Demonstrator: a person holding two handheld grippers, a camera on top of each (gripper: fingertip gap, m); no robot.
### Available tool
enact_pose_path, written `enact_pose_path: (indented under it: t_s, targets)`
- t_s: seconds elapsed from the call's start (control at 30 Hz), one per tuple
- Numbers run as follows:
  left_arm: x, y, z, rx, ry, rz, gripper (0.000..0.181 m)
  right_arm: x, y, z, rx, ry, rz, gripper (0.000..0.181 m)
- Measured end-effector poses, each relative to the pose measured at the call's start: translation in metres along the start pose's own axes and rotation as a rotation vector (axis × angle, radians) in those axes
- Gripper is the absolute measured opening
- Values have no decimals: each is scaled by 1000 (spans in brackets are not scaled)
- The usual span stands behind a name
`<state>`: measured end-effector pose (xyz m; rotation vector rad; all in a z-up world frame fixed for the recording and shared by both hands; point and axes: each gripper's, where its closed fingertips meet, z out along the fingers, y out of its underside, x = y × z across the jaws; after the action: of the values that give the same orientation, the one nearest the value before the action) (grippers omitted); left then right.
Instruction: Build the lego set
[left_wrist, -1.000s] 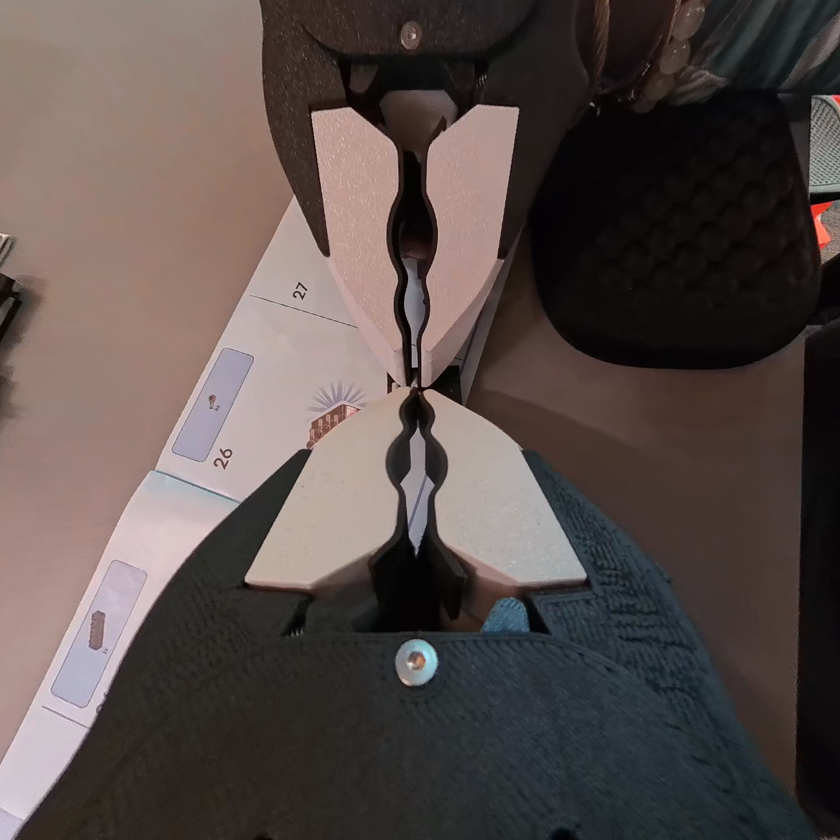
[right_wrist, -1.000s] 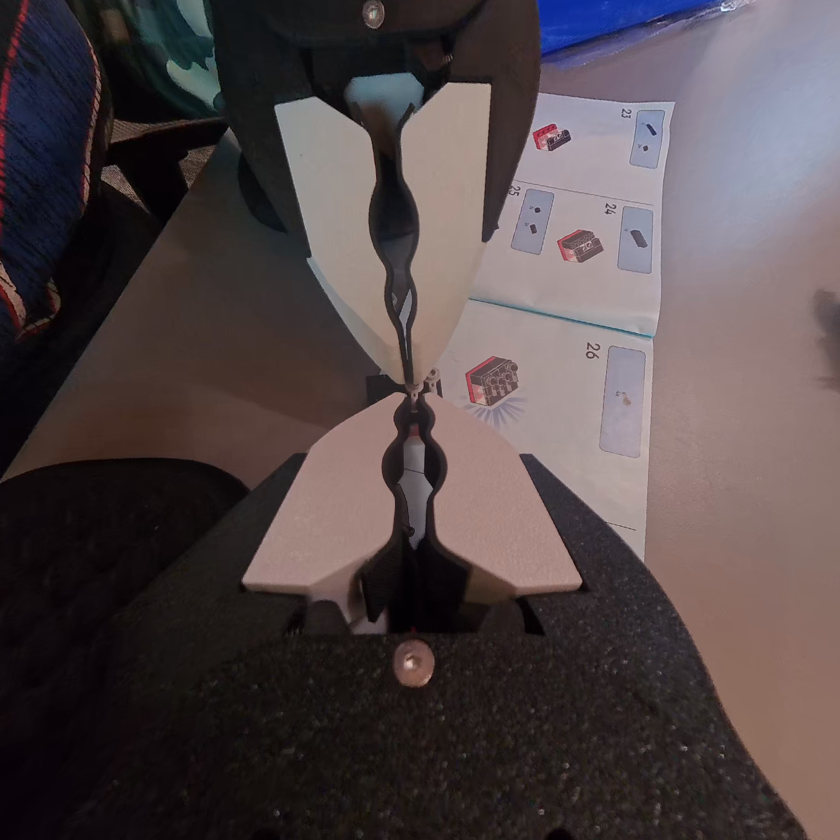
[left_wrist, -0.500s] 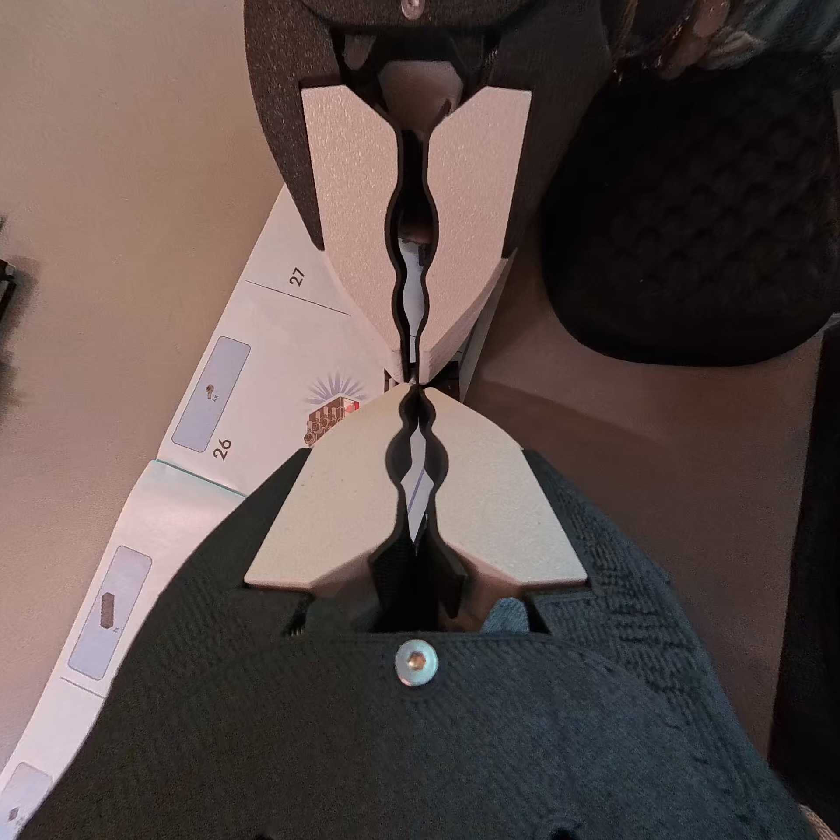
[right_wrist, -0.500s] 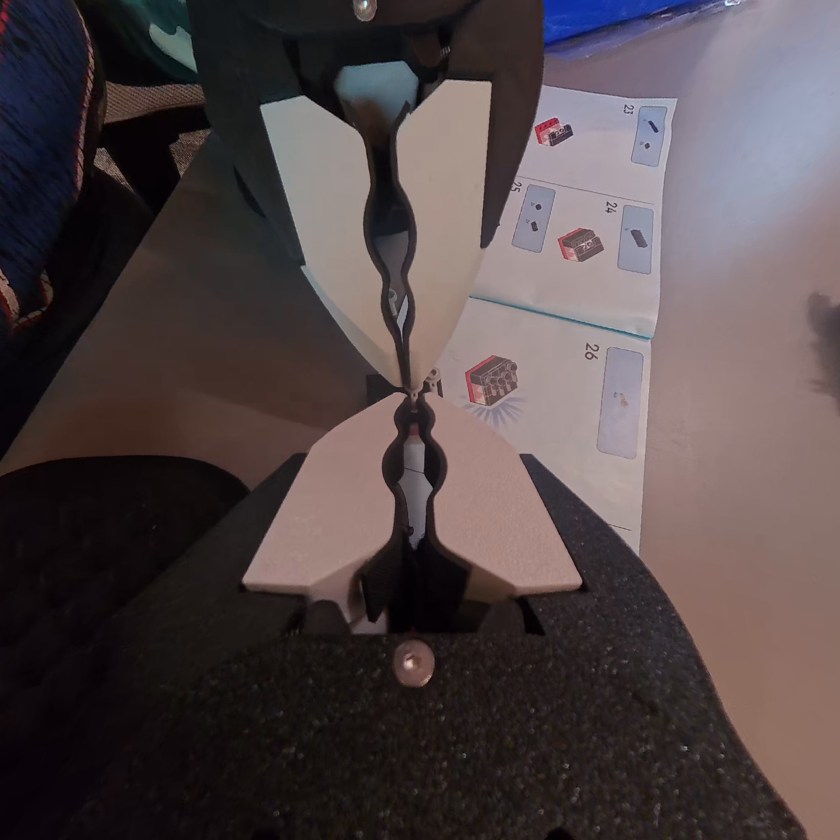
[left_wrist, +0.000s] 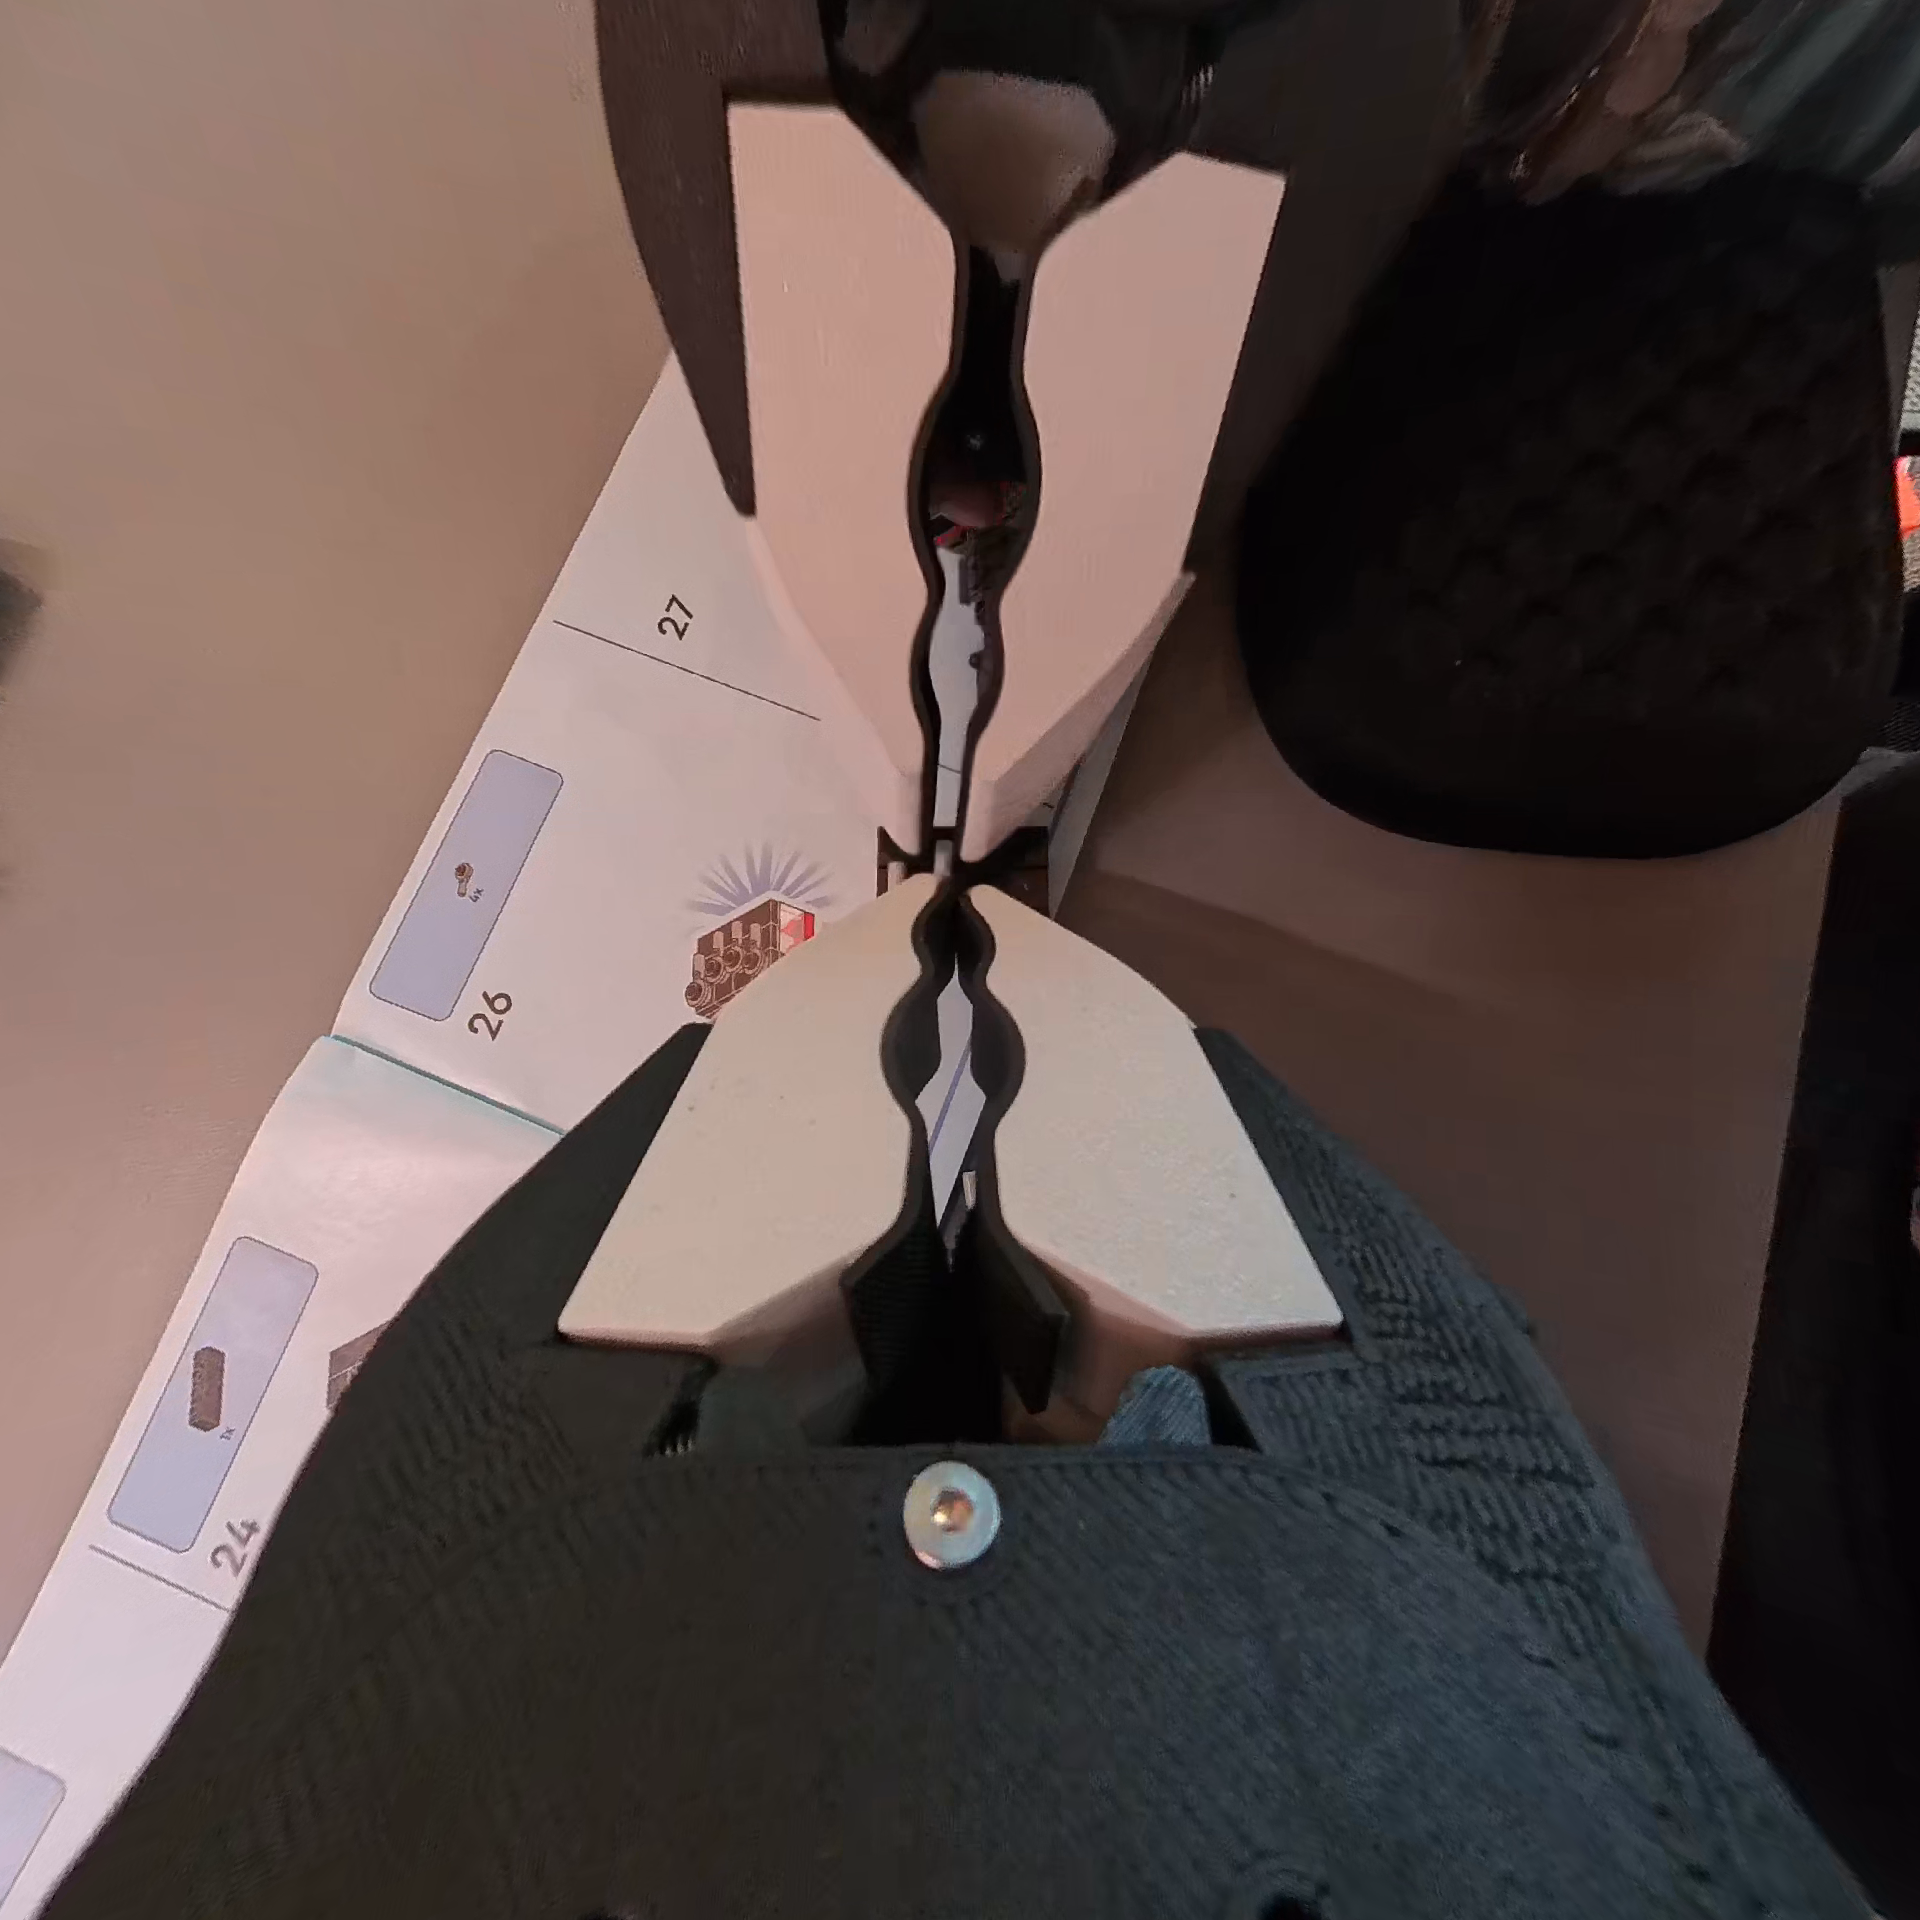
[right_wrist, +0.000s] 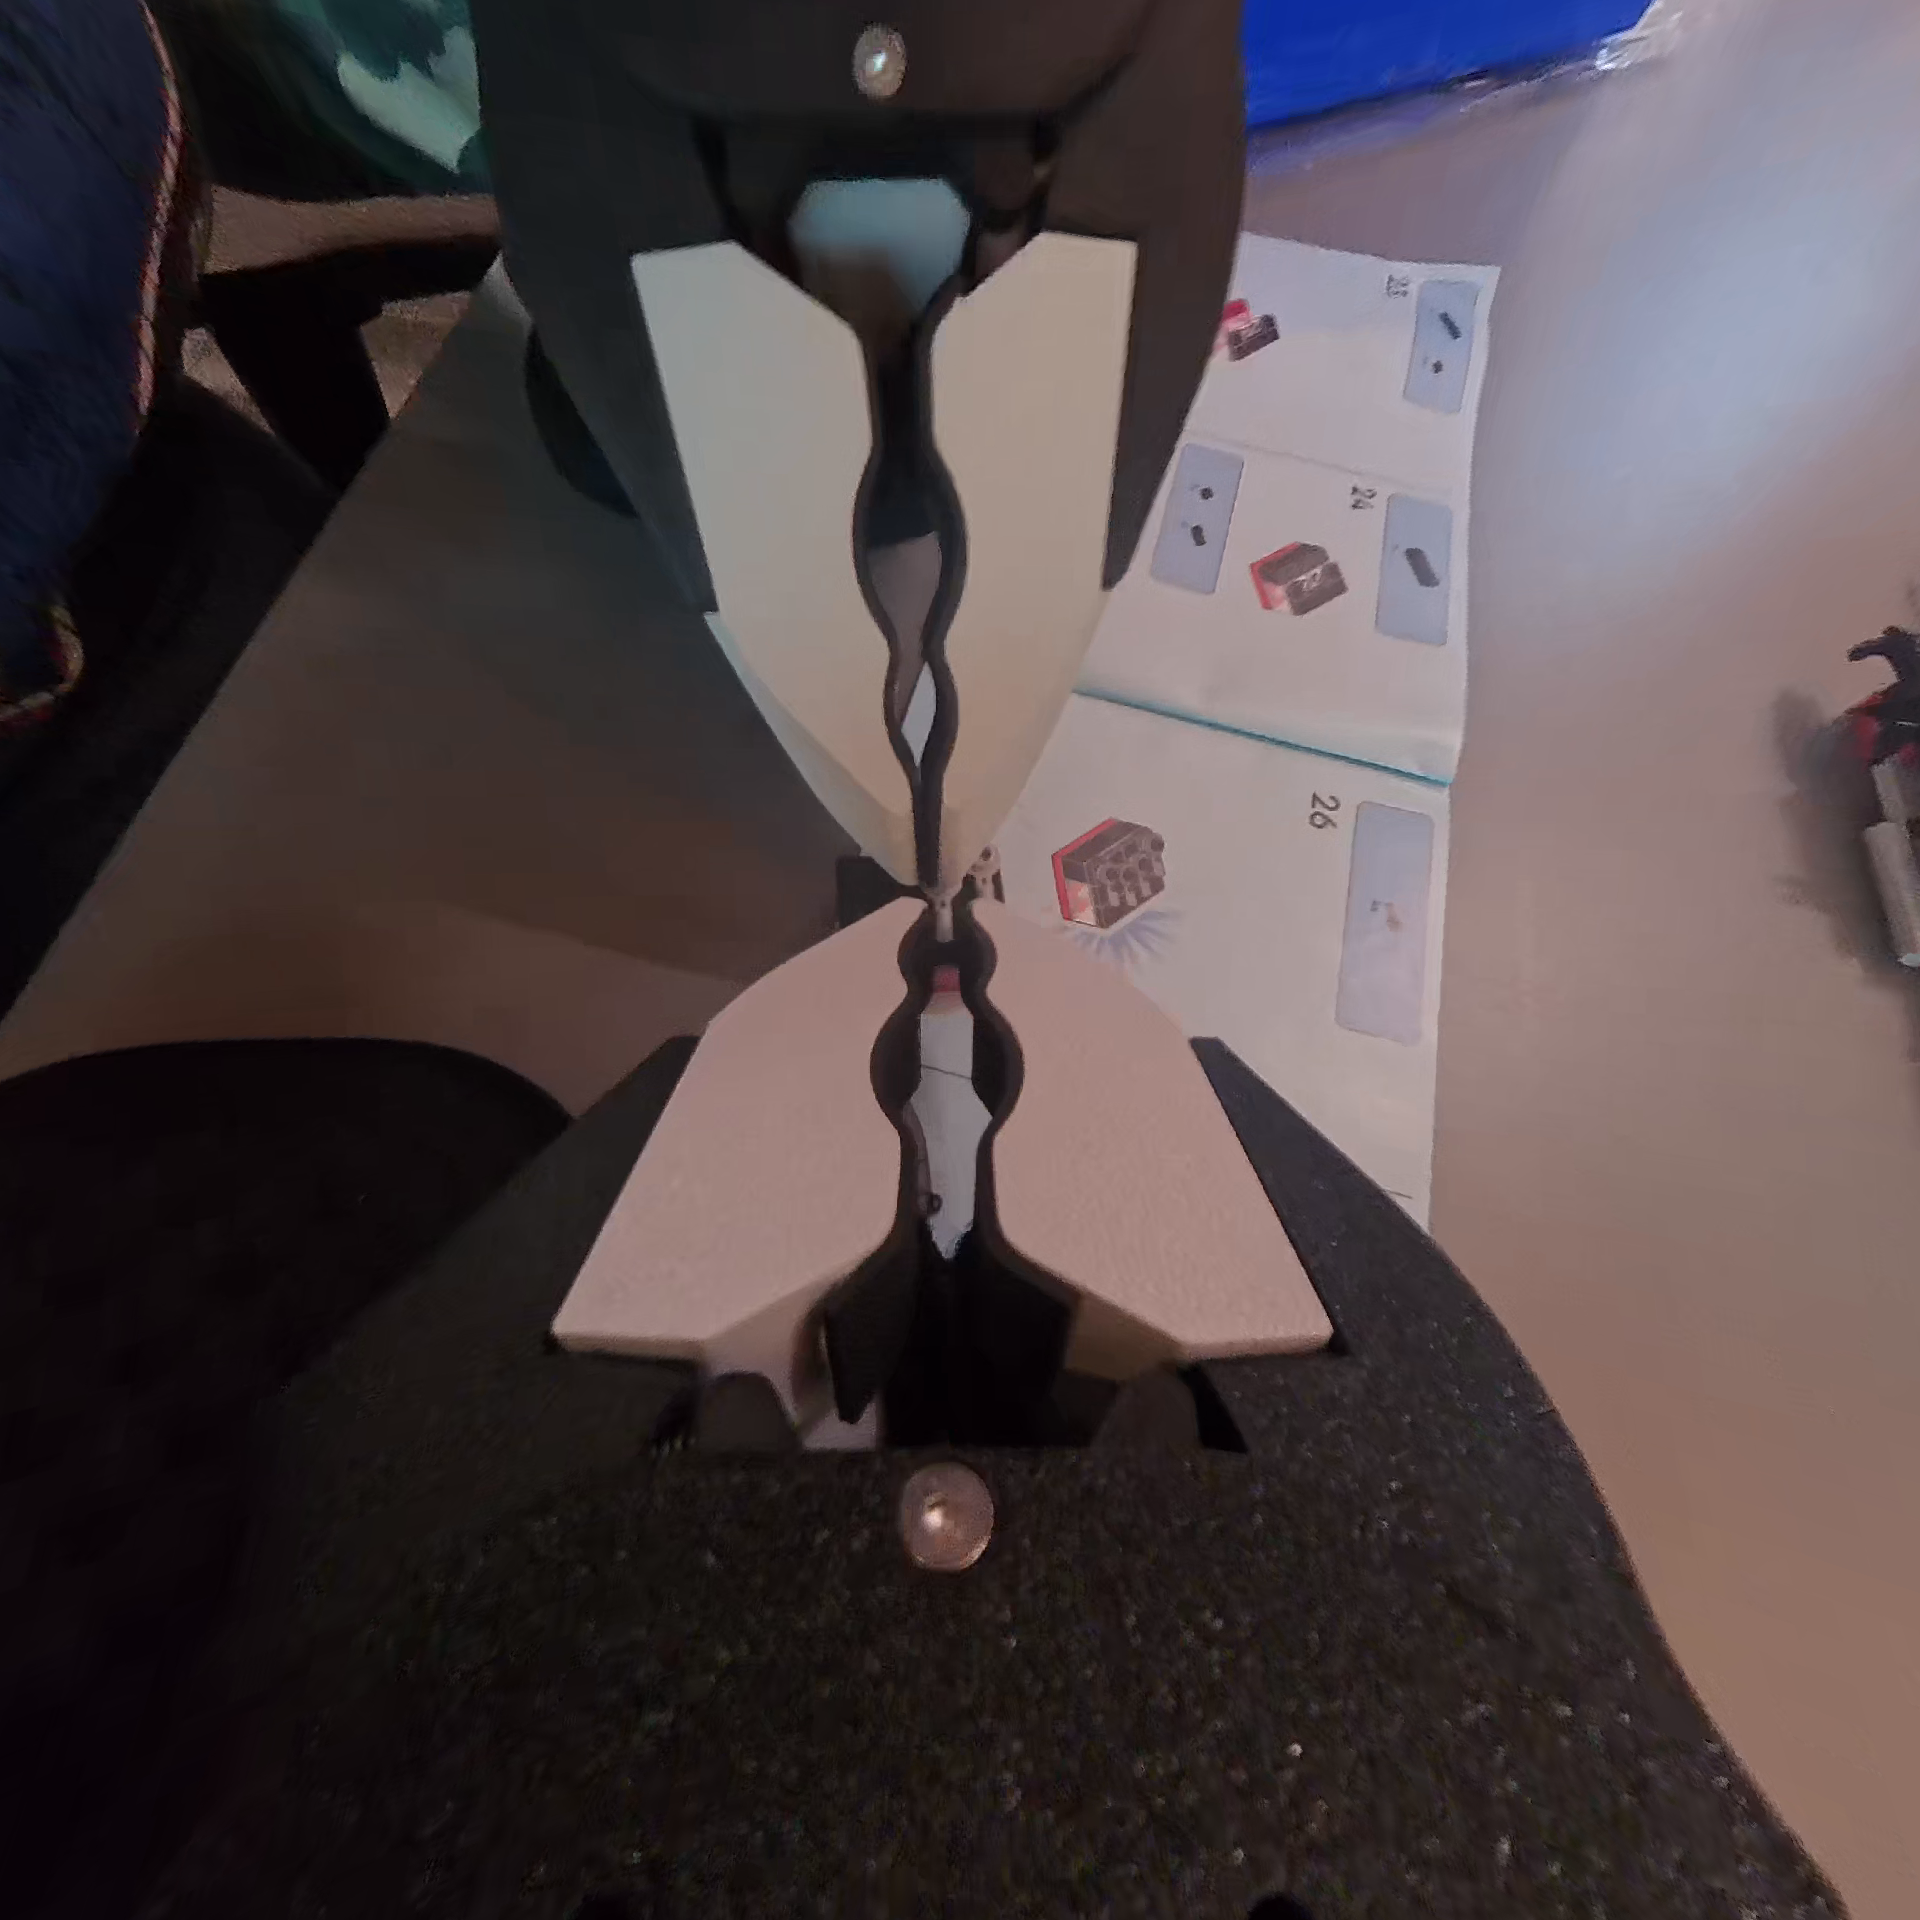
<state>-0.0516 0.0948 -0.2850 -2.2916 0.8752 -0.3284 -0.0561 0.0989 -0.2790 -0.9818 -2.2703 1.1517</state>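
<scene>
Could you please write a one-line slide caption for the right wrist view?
Right claw and left claw meet tip to tip on a tiny grey piece above the instruction booklet.

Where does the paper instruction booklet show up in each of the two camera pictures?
Left wrist view: the instruction booklet runs diagonally from bottom left toward the centre, partly hidden behind the two pairs of tongs.
Right wrist view: the booklet lies right of centre, running from the middle to the upper right.
Shared landmark: the printed drawing of a brick block with rays around it, left wrist view, right wrist view.
</scene>
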Motion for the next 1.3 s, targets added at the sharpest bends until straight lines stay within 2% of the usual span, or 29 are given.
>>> enact_pose_path:
  t_s: [0.7,0.73,0.8,1.0,1.13,1.23,1.3]
  targets:
    - [0,-1,0,22,-7,3,1,-1,5,1,-22,-60,0,3]
    - [0,-1,0,22,-7,2,1,0,5,1,-25,-67,10,4]
    - [0,-1,0,26,-10,-1,1,6,6,0,-33,-56,39,21]
    - [0,-1,0,34,-23,-3,1,4,7,3,-23,-179,111,23]
    - [0,-1,0,39,-37,3,1,3,5,4,5,-242,156,15]
    - [0,-1,0,42,-49,11,1,5,6,5,5,-251,179,19]
    - [0,-1,0,48,-51,11,1,3,6,4,8,-274,192,16]
